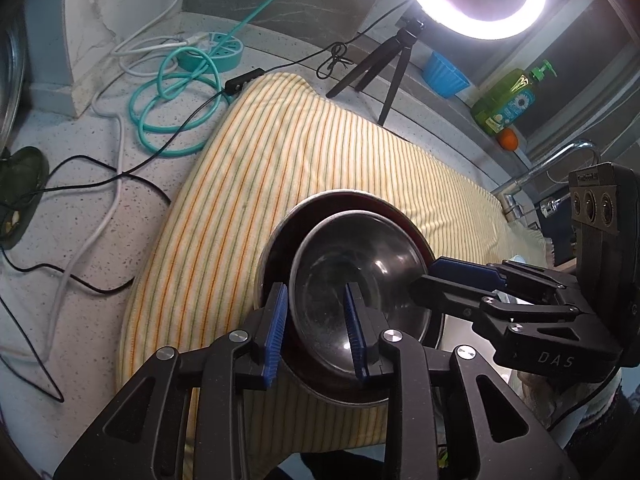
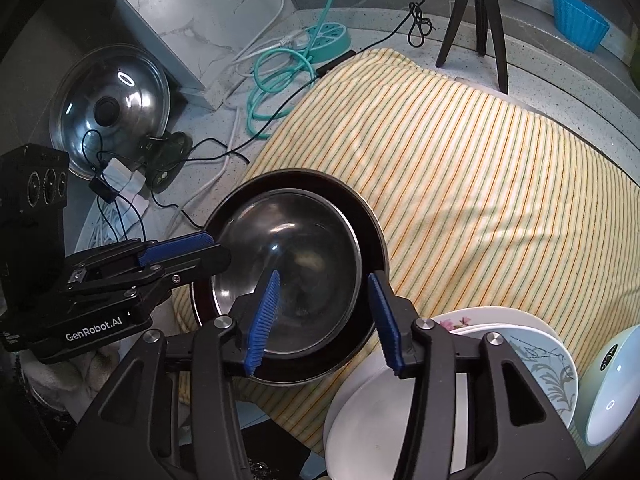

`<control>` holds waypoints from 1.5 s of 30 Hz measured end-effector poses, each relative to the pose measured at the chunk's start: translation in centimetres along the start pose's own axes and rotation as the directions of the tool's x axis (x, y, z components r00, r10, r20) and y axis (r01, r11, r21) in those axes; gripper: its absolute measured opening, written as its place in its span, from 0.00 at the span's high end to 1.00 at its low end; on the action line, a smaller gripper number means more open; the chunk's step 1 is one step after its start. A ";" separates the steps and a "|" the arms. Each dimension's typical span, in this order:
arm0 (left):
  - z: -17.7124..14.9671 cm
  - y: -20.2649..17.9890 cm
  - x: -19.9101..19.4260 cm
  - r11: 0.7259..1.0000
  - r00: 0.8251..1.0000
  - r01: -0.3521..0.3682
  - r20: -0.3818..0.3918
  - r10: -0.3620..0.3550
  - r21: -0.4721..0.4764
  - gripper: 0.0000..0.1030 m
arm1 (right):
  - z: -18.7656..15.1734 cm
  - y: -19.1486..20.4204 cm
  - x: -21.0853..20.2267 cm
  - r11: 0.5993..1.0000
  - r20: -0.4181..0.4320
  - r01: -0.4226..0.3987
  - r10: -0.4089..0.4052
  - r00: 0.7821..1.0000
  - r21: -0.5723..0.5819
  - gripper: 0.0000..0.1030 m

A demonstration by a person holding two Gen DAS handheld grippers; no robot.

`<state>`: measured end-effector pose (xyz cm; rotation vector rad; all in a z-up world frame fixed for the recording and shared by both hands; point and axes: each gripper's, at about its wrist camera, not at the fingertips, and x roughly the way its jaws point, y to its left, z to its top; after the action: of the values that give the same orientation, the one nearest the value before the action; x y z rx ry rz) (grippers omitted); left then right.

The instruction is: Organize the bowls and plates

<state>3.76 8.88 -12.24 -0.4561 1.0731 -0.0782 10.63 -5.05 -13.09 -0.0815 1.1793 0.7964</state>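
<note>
From the left wrist, the left gripper straddles the near rim of a small steel bowl, its jaws apart with no pad clearly pressing. That bowl sits nested in a bigger bowl on a striped towel.

From the right wrist, the right gripper stands open across both rims, pads clear. Stacked plates lie beside its right jaw.

Far and right of the nested steel bowls, the striped cloth lies bare, giving open passage. Left, loose cables and a pot lid crowd the bench. Near right, stacked plates block the way; a tripod stands far back.
</note>
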 end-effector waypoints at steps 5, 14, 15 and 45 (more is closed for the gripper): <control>0.2 -0.5 -0.7 1.000 1.000 0.007 0.020 -0.007 0.009 0.70 | -0.1 -0.4 -1.4 1.000 0.031 -0.021 0.021 0.999 0.017 0.52; 0.3 -1.8 -1.9 1.000 0.998 -0.007 0.059 0.005 0.028 0.40 | -1.2 -2.2 -4.1 0.998 0.097 -0.006 0.000 0.995 0.064 0.18; 0.3 -2.0 -2.0 0.999 0.998 -0.014 0.061 0.012 0.033 0.40 | -1.3 -2.5 -4.4 0.998 0.100 -0.002 -0.005 0.995 0.069 0.18; -0.6 -14.8 1.8 0.967 0.992 0.115 0.015 -0.122 0.227 0.40 | -11.4 -19.3 -16.9 0.902 0.211 0.155 -0.256 0.943 0.403 0.18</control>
<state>6.41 -5.17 -8.14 -0.3139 0.9949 -0.2961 10.61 -32.94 -10.03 0.2127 1.0352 0.3639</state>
